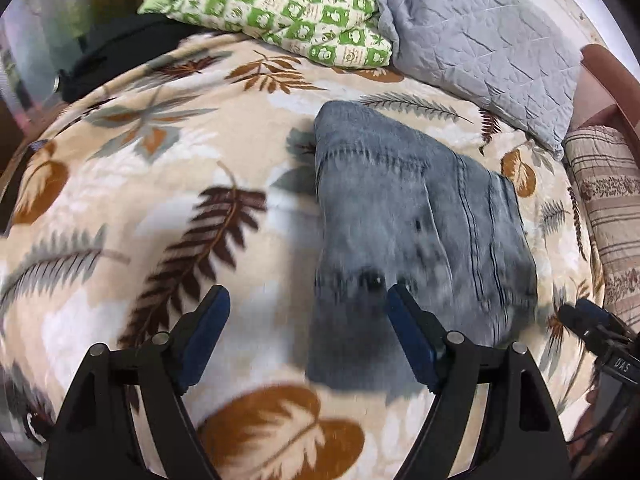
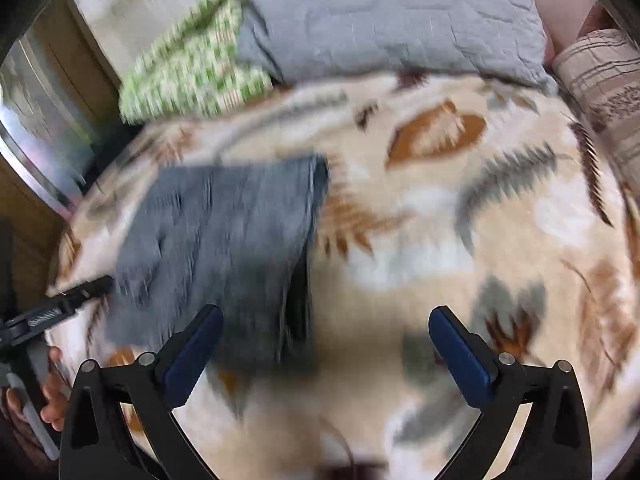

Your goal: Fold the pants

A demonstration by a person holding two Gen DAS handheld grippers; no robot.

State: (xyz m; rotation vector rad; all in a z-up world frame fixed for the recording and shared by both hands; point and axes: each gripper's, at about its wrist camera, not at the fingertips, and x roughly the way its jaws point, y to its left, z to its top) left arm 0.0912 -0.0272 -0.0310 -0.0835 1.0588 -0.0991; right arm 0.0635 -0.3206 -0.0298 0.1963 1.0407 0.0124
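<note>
Lying on the bed: the pants [image 1: 416,216], grey denim already folded into a compact block, rest flat on the leaf-patterned blanket [image 1: 160,184], short of the grey pillow [image 1: 480,40] and the green checked pillow [image 1: 288,12].
Long axis: the bundle runs away from the tongs toward the pillows, its near short edge closest to both cameras.
Left tongs: the left tongs [image 1: 308,296] are released, jaws spread with nothing between the pads; the inner finger hangs over the near left corner of the denim, the outer finger over bare blanket.
Right tongs: the right tongs [image 2: 326,316] are released and stand wider still, empty; the inner finger sits over the near right part of the bundle, the outer finger well out over the blanket.
Bearing from tongs: the pants lie ahead and to the inner side of each pair of tongs, so the bundle sits between the two hands.
Nearer hand: judged from the overlap, both are about equally close; the right view is too blurred to rank them.
Contact: neither pad appears to press the cloth; whether a finger brushes it cannot be told.
Judgement: the fold looks essentially complete, and any further move would turn on the near short edge.
</note>
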